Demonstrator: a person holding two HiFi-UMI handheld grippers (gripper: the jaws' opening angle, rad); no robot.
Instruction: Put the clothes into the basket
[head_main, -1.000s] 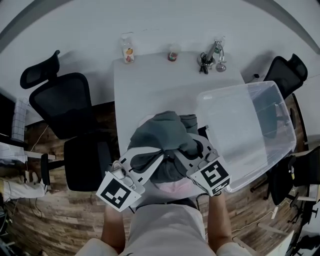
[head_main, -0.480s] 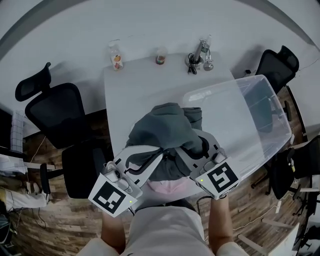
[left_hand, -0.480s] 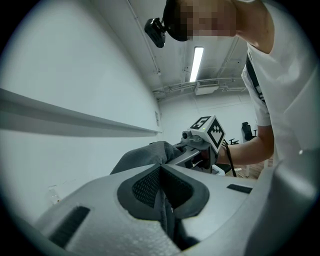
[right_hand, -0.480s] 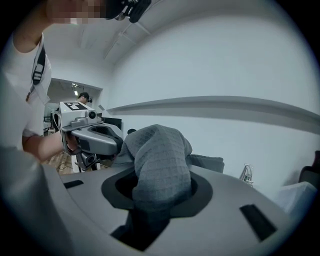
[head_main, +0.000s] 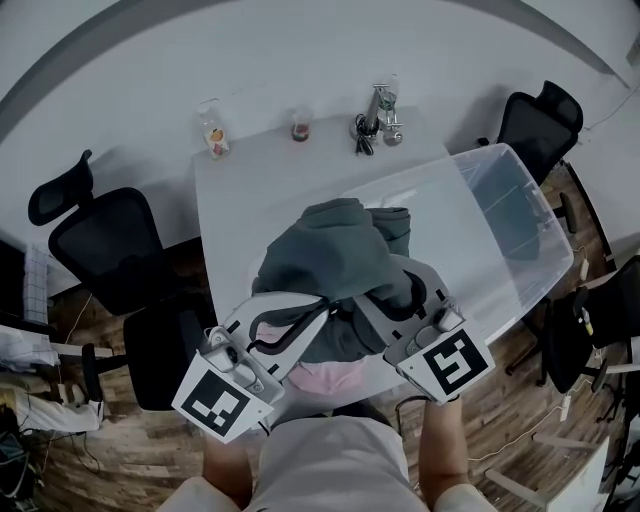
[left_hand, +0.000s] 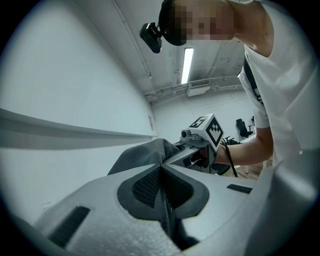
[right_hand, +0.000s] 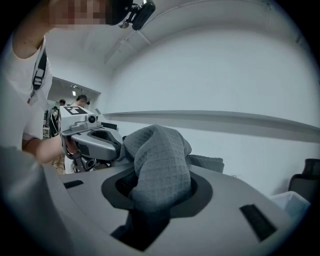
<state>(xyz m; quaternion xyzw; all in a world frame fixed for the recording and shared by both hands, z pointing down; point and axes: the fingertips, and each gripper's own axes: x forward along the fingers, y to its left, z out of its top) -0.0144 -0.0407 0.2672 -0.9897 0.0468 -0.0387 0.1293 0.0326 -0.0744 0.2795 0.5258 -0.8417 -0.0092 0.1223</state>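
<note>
A dark grey waffle-knit garment (head_main: 335, 260) hangs bunched above the white table (head_main: 250, 190), held by both grippers. My left gripper (head_main: 318, 308) is shut on its near left side; in the left gripper view the jaws (left_hand: 161, 172) pinch a thin fold of the cloth (left_hand: 142, 156). My right gripper (head_main: 368, 302) is shut on a thicker bunch (right_hand: 160, 160) that spills over its jaws (right_hand: 152, 192). The two grippers stand close together, pointing at each other. A pink garment (head_main: 325, 378) shows below the grey one. The clear plastic basket (head_main: 500, 262) lies at the table's right.
A small bottle (head_main: 212, 132), a cup (head_main: 300, 128) and a bunch of keys (head_main: 372, 120) stand along the table's far edge. Black office chairs stand at the left (head_main: 110, 250) and the far right (head_main: 535, 120). The floor is wood.
Both grippers have risen with the grey garment still in them, lifting it further off the table. The bundle now stands closer to the basket's near wall.
</note>
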